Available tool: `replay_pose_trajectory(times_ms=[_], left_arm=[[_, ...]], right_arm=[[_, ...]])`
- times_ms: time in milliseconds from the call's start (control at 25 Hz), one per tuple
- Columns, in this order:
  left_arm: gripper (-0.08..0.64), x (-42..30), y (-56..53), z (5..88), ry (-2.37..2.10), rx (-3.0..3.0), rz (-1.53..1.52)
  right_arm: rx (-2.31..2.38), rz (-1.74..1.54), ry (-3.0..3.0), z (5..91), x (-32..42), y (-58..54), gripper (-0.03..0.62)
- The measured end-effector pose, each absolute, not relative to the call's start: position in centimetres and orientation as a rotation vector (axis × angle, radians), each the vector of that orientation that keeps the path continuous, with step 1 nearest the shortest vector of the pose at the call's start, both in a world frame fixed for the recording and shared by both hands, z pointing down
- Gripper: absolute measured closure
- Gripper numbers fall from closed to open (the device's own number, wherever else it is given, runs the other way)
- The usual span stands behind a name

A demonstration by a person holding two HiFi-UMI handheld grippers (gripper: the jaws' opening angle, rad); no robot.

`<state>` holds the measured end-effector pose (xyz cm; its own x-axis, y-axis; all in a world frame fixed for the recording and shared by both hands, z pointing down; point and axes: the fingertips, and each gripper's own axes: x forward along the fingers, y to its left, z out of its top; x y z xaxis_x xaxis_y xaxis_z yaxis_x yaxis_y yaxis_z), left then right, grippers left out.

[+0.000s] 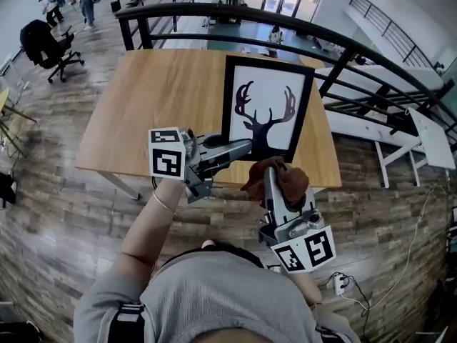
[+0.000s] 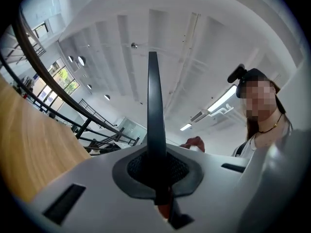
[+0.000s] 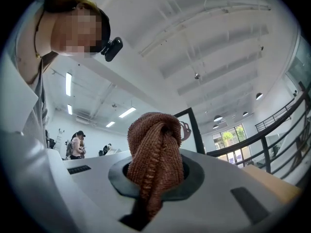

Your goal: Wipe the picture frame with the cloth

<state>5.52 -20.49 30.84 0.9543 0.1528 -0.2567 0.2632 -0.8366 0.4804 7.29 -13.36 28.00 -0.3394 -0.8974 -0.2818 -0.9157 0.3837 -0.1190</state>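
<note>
Head view: picture frame [image 1: 267,109], black border with a dark antlered-deer silhouette on white, is on the right half of the wooden worktop [image 1: 143,106], near its front edge. It appears to stand upright rather than lie flat.

Left tool [image 1: 246,146]: held in front of the worktop's near edge, with its tip over the frame's lower left corner in the head view; I cannot tell if they touch. In the left gripper view, the left tool [image 2: 153,72] has its jaws clenched together into one dark blade with nothing between them.

Right tool [image 1: 271,191]: held just below the frame's lower edge and apart from the worktop. Its jaws are clenched on a brown cloth [image 1: 289,181]. In the right gripper view, the cloth [image 3: 155,154] bunches into a knitted wad over the jaw tips. The frame's dark edge [image 3: 194,127] shows just behind it.

A black railing [image 1: 235,11] curves beyond the worktop.
</note>
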Motion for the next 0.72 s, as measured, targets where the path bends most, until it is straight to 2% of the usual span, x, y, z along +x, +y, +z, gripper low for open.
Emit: replay_pose_trajectory(times_ms=[160, 400, 520, 720], left_arm=[[0.543, 6.1, -20.2, 31.0, 0.27, 2.623, -0.226], [0.543, 7.0, -19.2, 31.0, 0.26, 2.65, -0.188], [0.543, 7.2, -18.9, 30.8, 0.262, 2.671, -0.177], [0.543, 7.1, -18.2, 29.8, 0.266, 2.748, -0.161]], right_arm=[[-1.449, 0.199, 2.368, 22.5, 6.4, -13.6, 0.548], [-1.341, 0.559, 2.321, 12.2, 5.2, -14.4, 0.548], [-1.384, 0.703, 2.336, 10.3, 4.2, -16.2, 0.548], [-1.455, 0.684, 2.363, 10.4, 3.6, -19.2, 0.548]])
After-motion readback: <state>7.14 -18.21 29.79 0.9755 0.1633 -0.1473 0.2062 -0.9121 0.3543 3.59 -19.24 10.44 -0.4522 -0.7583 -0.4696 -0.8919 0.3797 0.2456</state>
